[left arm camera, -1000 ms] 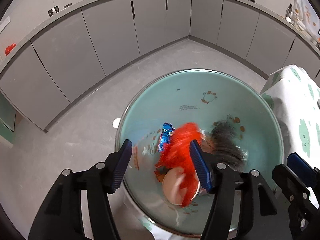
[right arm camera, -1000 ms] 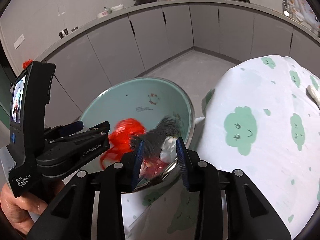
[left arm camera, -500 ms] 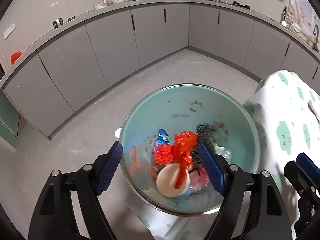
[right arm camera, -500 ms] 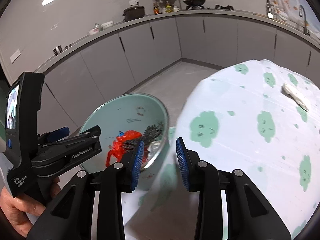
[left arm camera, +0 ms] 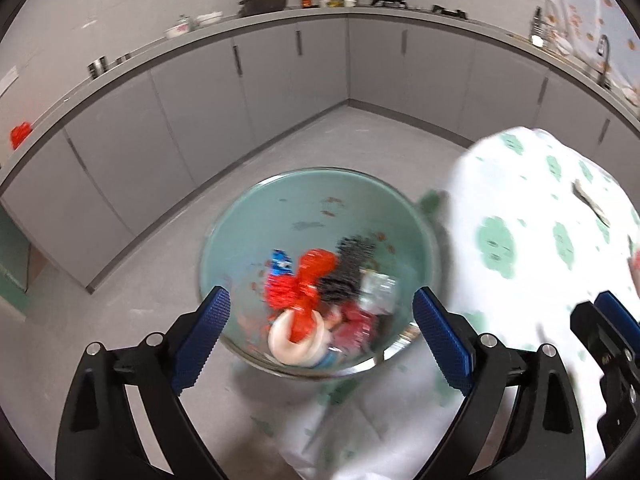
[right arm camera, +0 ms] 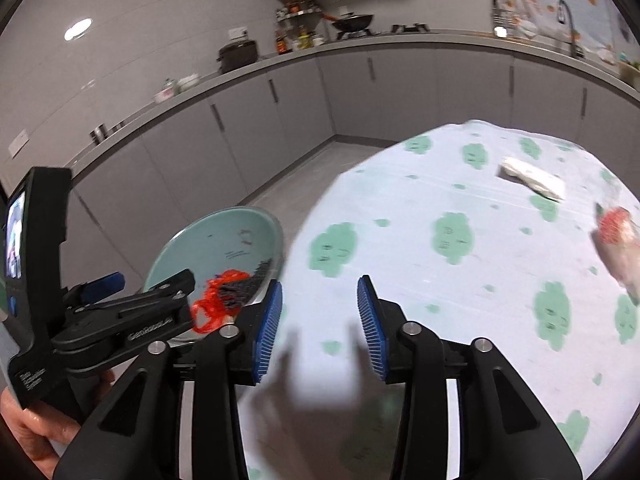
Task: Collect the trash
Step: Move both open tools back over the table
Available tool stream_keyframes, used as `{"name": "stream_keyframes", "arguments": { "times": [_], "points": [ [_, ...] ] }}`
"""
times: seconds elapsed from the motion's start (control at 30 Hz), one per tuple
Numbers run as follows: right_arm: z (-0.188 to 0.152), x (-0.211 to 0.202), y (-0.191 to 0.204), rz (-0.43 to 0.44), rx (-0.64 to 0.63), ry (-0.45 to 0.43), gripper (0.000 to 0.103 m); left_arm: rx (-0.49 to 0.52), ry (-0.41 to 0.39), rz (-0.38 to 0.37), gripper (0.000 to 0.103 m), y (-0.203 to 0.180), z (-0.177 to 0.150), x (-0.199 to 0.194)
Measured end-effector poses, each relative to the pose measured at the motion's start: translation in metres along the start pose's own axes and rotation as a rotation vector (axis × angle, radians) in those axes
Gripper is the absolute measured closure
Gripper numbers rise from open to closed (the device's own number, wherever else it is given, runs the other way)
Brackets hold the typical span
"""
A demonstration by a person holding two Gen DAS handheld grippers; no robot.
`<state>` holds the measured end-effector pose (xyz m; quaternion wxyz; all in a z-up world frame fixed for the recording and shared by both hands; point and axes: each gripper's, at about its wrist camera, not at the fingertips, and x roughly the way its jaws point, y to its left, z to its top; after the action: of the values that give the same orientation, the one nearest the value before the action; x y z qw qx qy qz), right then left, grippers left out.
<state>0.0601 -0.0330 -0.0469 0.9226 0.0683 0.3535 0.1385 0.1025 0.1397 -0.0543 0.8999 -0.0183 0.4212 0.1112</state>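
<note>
teal bowl (left arm camera: 320, 208), at the table edge, 12 o'clock of the left gripper (left arm camera: 320, 320): holds red mesh (left arm camera: 304, 280), dark mesh (left arm camera: 348, 264), blue wrapper (left arm camera: 282, 261), white cup (left arm camera: 296, 344). left gripper: jaws spread wide, holding nothing. right gripper (right arm camera: 318, 320): jaws parted, holding nothing, over the cloud-print tablecloth (right arm camera: 440, 280). white wrapper (right arm camera: 532, 178) at 1 o'clock, red-and-clear packet (right arm camera: 618, 246) at 2 o'clock, both loose on the cloth.

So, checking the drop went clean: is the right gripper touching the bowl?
Apart. In the right wrist view the right gripper is open over tablecloth, bowl off left.
</note>
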Motion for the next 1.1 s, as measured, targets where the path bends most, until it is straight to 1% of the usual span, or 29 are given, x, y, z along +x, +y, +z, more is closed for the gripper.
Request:
{"name": "stream_keyframes", "arguments": {
  "times": [0.13,0.23,0.37,0.47,0.53,0.7,0.77,0.83,0.87,0.97,1.1],
  "points": [
    [-0.008,-0.016,-0.029,-0.064,0.042,-0.023,0.061,0.048,-0.004,-0.049,0.011,-0.027,-0.007,-0.006],
    [-0.013,-0.028,-0.059,-0.129,0.095,-0.043,0.061,0.114,-0.016,-0.097,0.012,-0.057,-0.012,-0.011],
    [-0.015,-0.044,-0.100,-0.222,0.161,-0.082,0.061,0.172,-0.023,-0.144,0.012,-0.090,-0.015,-0.014],
    [-0.012,-0.052,-0.127,-0.268,0.196,-0.097,0.061,0.219,-0.023,-0.175,0.012,-0.114,-0.013,-0.013],
    [-0.007,-0.058,-0.149,-0.307,0.217,-0.109,0.058,0.249,-0.030,-0.199,0.012,-0.133,-0.010,-0.012],
    [0.009,-0.063,-0.196,-0.393,0.234,-0.116,0.057,0.308,-0.042,-0.242,0.015,-0.174,0.000,-0.008],
    [0.016,-0.060,-0.212,-0.416,0.234,-0.108,0.056,0.326,-0.040,-0.256,0.015,-0.189,0.005,-0.004],
    [0.021,-0.055,-0.225,-0.430,0.241,-0.095,0.050,0.338,-0.036,-0.272,0.015,-0.204,0.010,0.000],
    [0.023,-0.052,-0.232,-0.437,0.243,-0.084,0.049,0.347,-0.033,-0.280,0.015,-0.213,0.013,0.002],
    [0.027,-0.039,-0.251,-0.457,0.249,-0.039,0.049,0.364,-0.019,-0.296,0.015,-0.234,0.020,0.010],
    [0.029,-0.019,-0.272,-0.454,0.263,0.026,0.049,0.377,0.004,-0.314,0.015,-0.255,0.029,0.019]
  ]
}}
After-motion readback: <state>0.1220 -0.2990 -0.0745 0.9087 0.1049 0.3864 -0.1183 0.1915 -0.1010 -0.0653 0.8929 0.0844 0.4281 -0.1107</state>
